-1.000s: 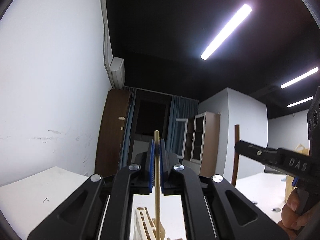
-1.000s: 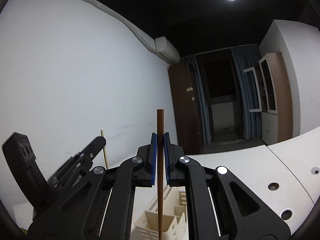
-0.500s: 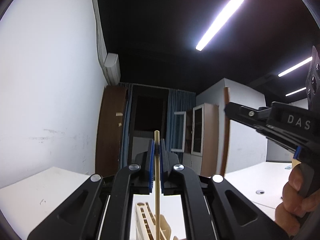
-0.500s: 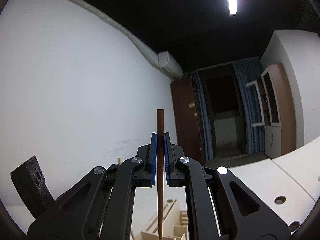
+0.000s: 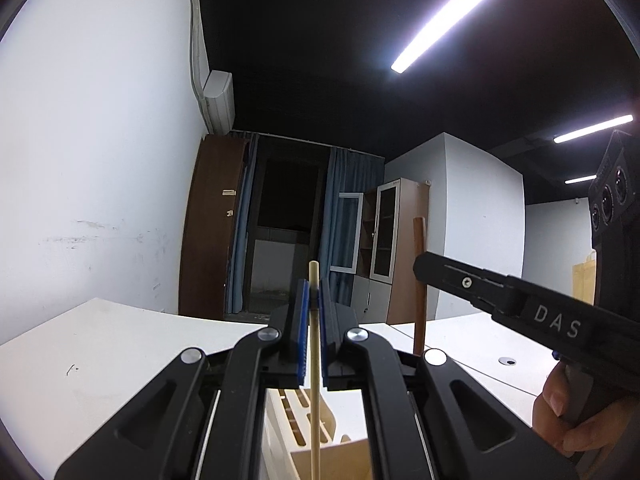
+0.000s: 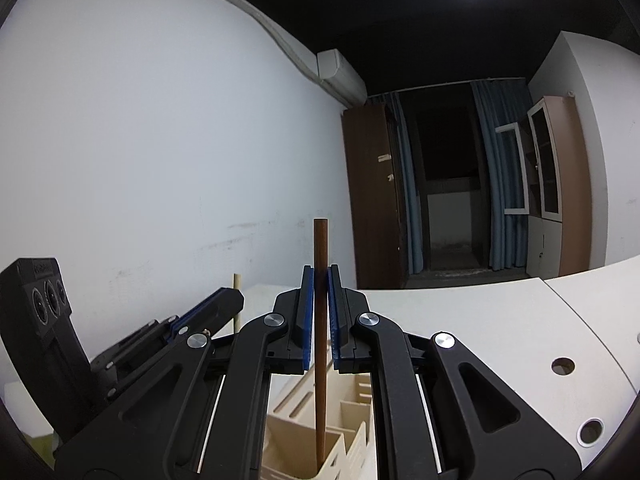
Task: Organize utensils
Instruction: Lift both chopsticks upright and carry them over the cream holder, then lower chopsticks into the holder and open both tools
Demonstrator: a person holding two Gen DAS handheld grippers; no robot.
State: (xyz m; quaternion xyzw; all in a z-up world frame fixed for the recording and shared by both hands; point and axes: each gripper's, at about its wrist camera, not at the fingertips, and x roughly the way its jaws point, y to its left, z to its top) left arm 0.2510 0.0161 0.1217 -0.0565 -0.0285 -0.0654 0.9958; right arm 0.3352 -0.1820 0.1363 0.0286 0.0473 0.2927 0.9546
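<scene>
Right claw (image 6: 319, 312), pinching the dark chopstick (image 6: 320, 320), has dropped its tip into the holder (image 6: 332, 452), left claw (image 5: 314, 336) following with the pale chopstick (image 5: 314, 380).

Left tongs (image 5: 315, 334) and right tongs (image 6: 320, 320) clamped shut, seemingly level.

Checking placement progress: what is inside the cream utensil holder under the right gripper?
The dark brown stick, clamped upright in the right gripper, has its lower end down inside a compartment of the utensil holder. The compartment floor and the stick's tip are hidden, so contact cannot be judged.
</scene>
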